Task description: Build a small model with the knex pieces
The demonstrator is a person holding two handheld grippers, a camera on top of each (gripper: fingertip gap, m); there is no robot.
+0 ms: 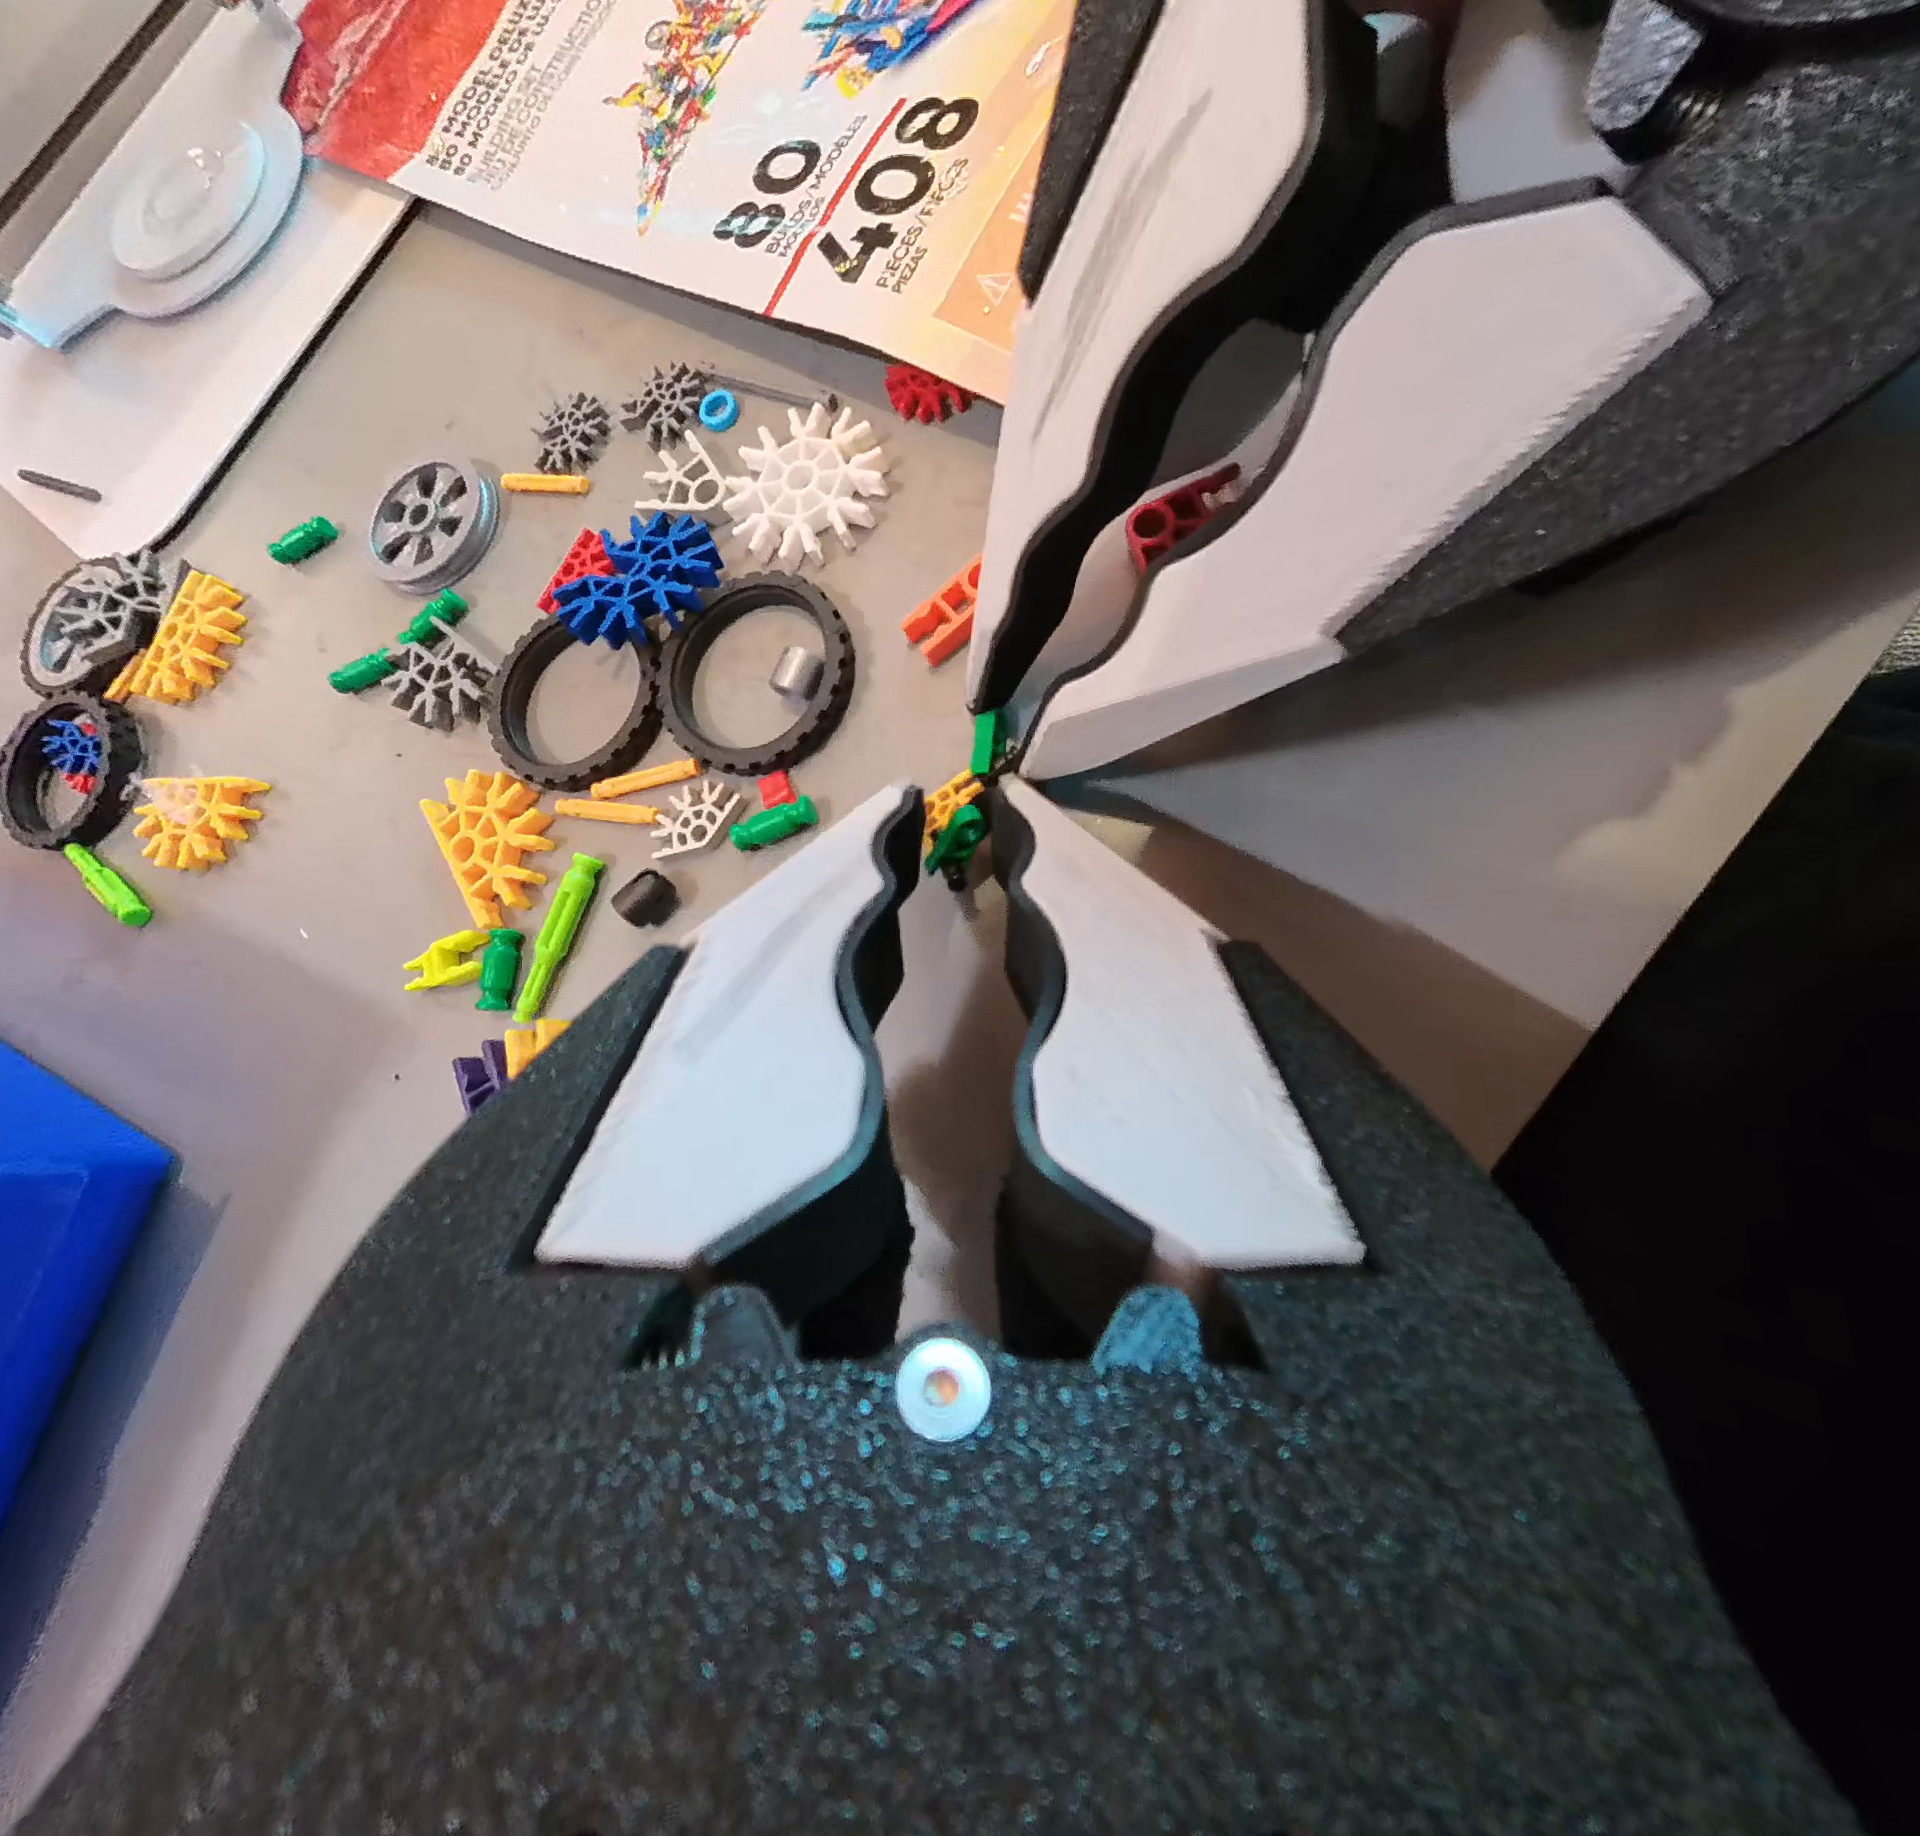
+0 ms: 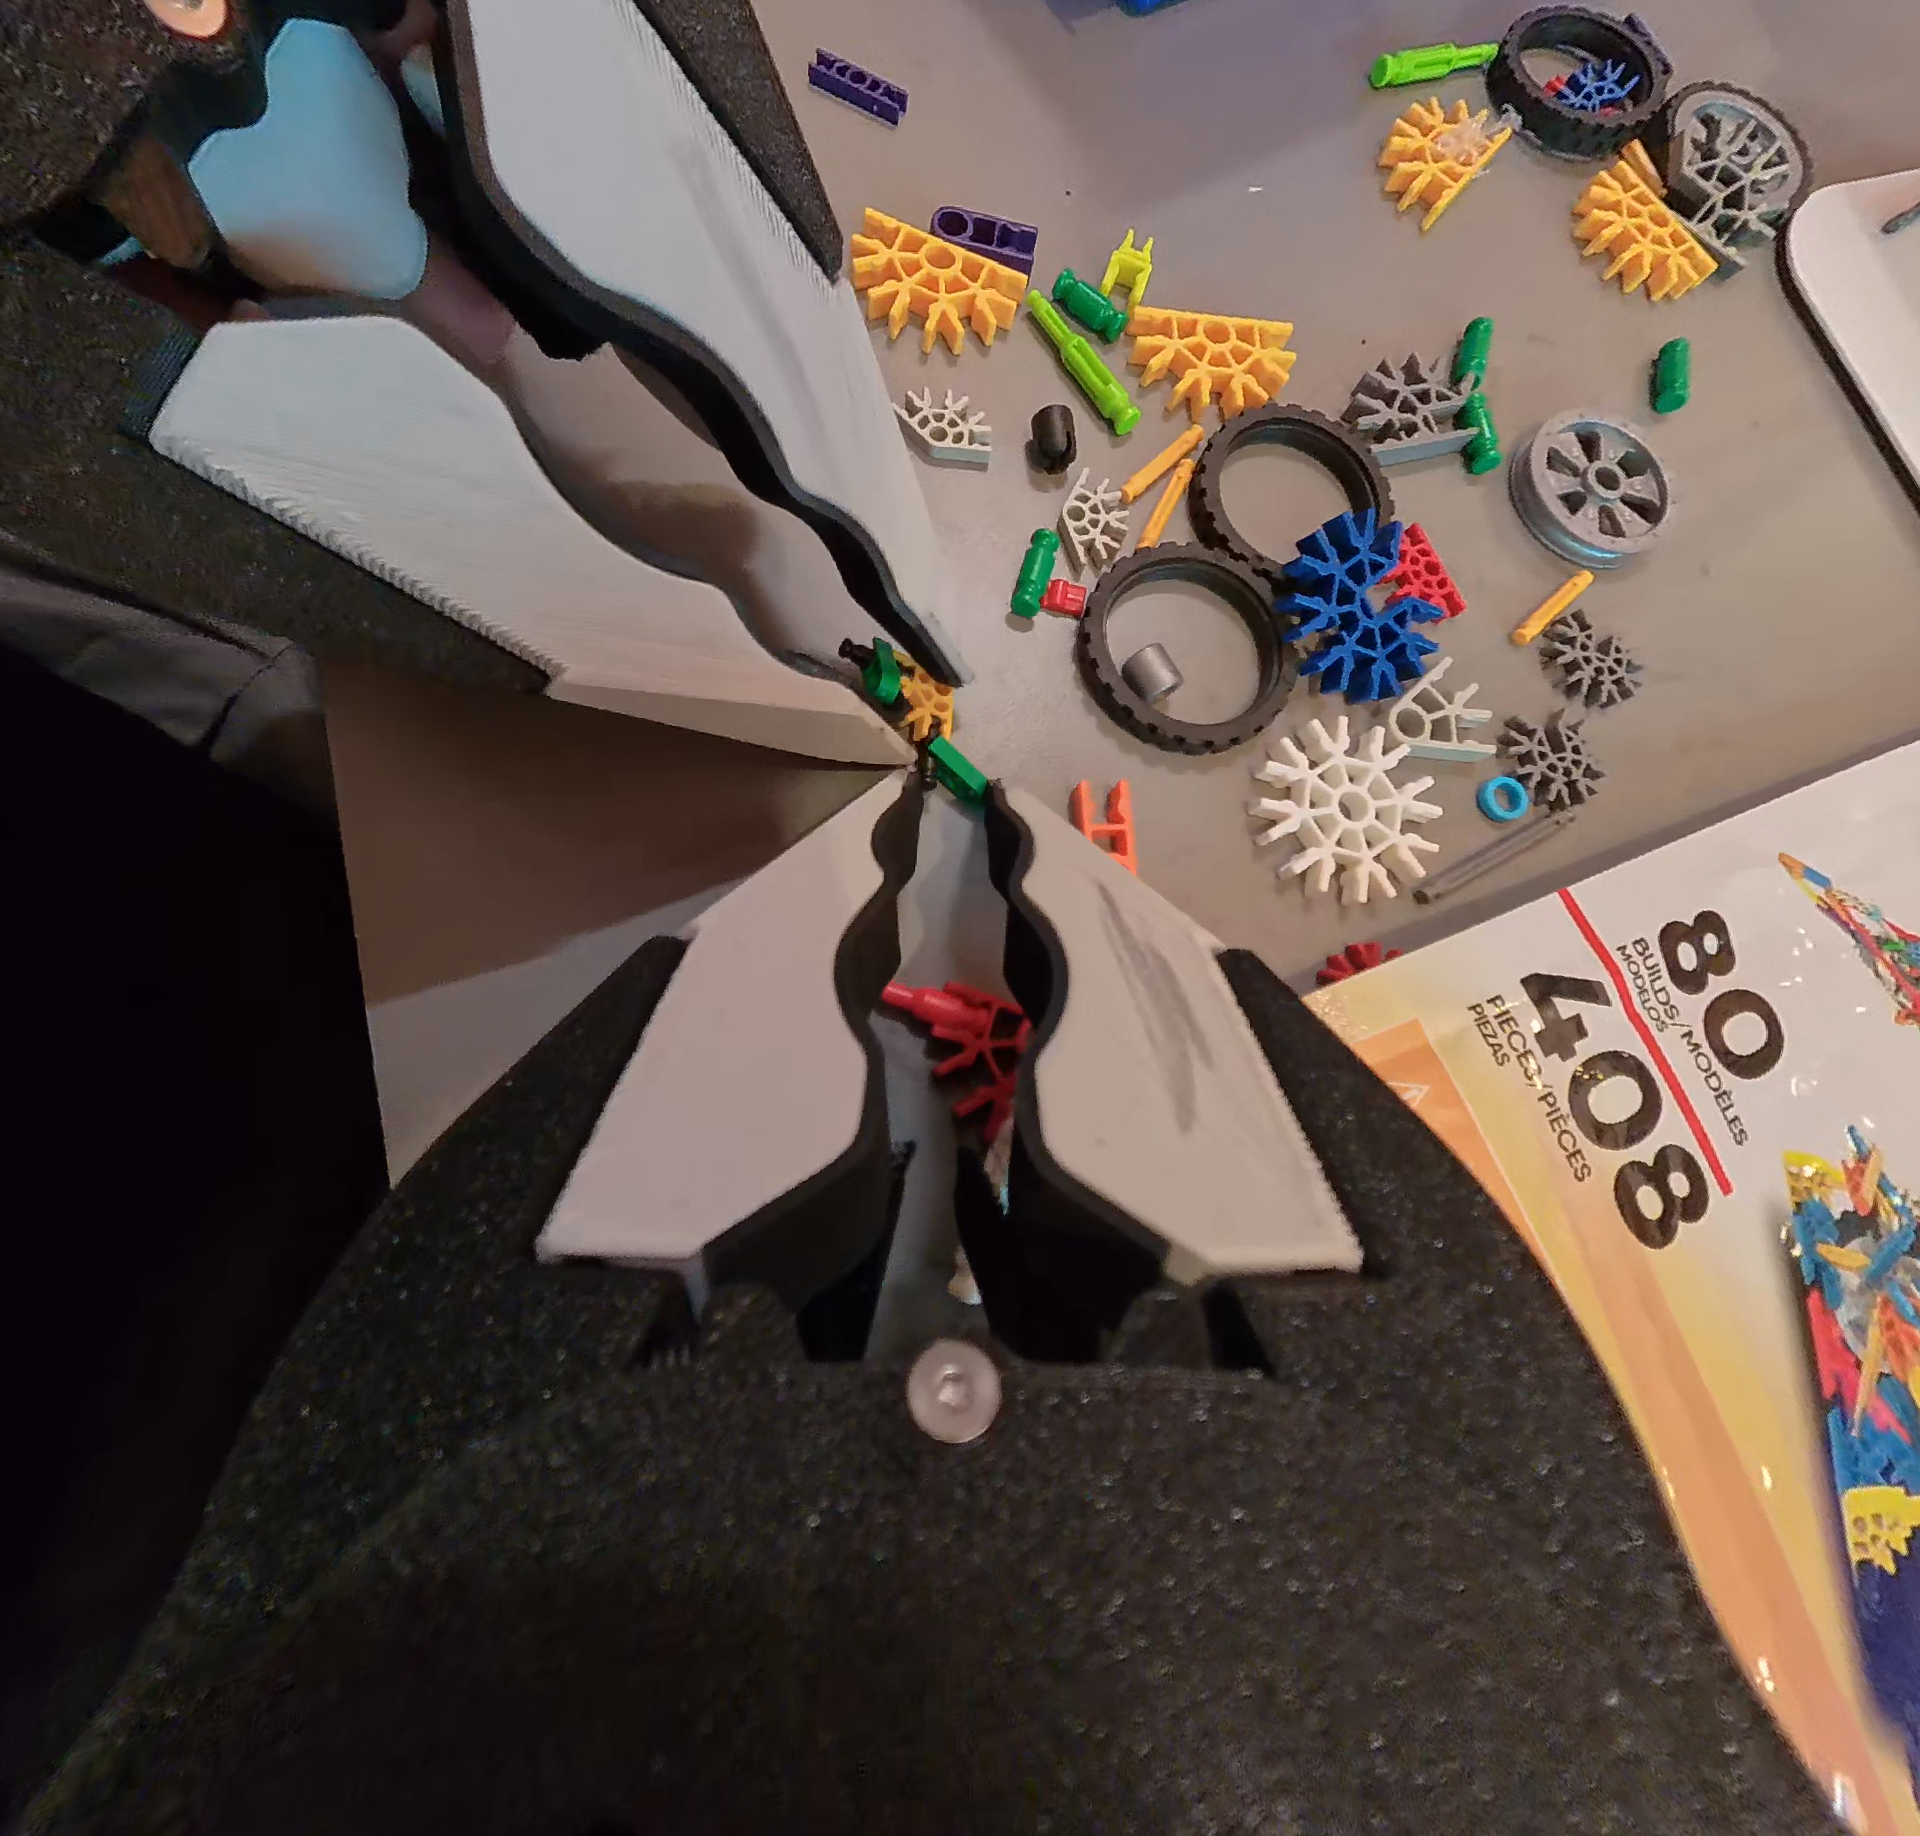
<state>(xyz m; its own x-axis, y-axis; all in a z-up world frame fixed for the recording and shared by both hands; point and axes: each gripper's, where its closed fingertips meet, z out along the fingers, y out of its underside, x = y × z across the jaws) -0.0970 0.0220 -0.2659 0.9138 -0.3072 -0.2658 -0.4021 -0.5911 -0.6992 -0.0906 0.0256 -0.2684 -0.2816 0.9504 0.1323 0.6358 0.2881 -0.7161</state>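
Note:
My left gripper [image 1: 954,805] is shut on a small yellow connector [image 1: 948,799] with a dark green clip [image 1: 956,841] on it. My right gripper [image 2: 954,794] is shut on a short green rod [image 2: 957,768]. The two gripper tips meet above the grey table, and the rod end touches the yellow connector [image 2: 925,700]. The right gripper also shows in the left wrist view [image 1: 1000,742], entering from the upper right. The left gripper also shows in the right wrist view [image 2: 920,711], entering from the upper left. A red connector [image 2: 977,1038] sits farther back between the right gripper's fingers.
Loose building pieces lie beyond the tips: two black tyres [image 1: 675,685], blue connectors [image 1: 639,581], a white snowflake connector [image 1: 805,482], a grey wheel [image 1: 426,524], and yellow fans and green rods. A printed box [image 1: 727,93] lies behind. A blue block [image 1: 62,1225] is at the left. Only a small space, under 4 cm, lies between the two pairs of fingers. Left tips and right tips are each some 15 centimeters from the grey wheel [image 1: 426,524]. My right wrist view [image 2: 1593,484] looks at it from another angle.

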